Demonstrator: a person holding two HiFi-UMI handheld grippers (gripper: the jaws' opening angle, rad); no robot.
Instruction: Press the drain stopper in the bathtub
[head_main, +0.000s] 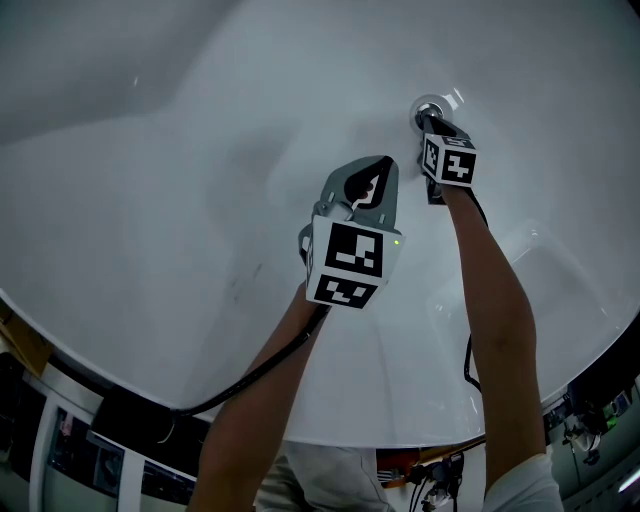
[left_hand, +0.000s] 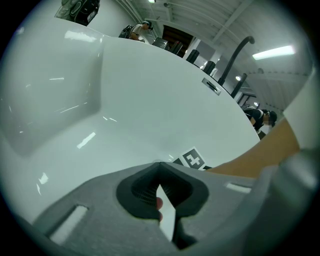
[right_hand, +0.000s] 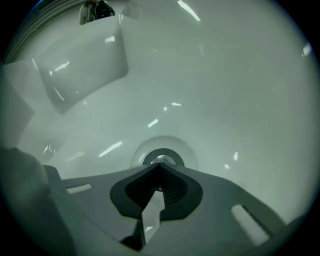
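Across the left of the head view: bare curved wall and floor of the glossy white bathtub (head_main: 150, 200), nothing lying on it. A black cable (head_main: 260, 370) runs along the person's left forearm up to the left gripper (head_main: 385, 165), grey body, black-and-white marker cube. It hangs mid-tub above the floor, touching nothing. Its own view shows the left gripper (left_hand: 160, 164) with tips pinched together, only a thin slit lower down, nothing in the claw.

Right of that, the right gripper (head_main: 425, 118) reaches further in, arm extended, nose down at the round chrome drain stopper (head_main: 430, 105) in the tub floor, upper right of the head view. Right gripper view: right gripper (right_hand: 160, 164) with the claw closed tip to tip and holding nothing; the tips meet the near edge of the stopper (right_hand: 162, 156), which sits in its shallow circular recess.
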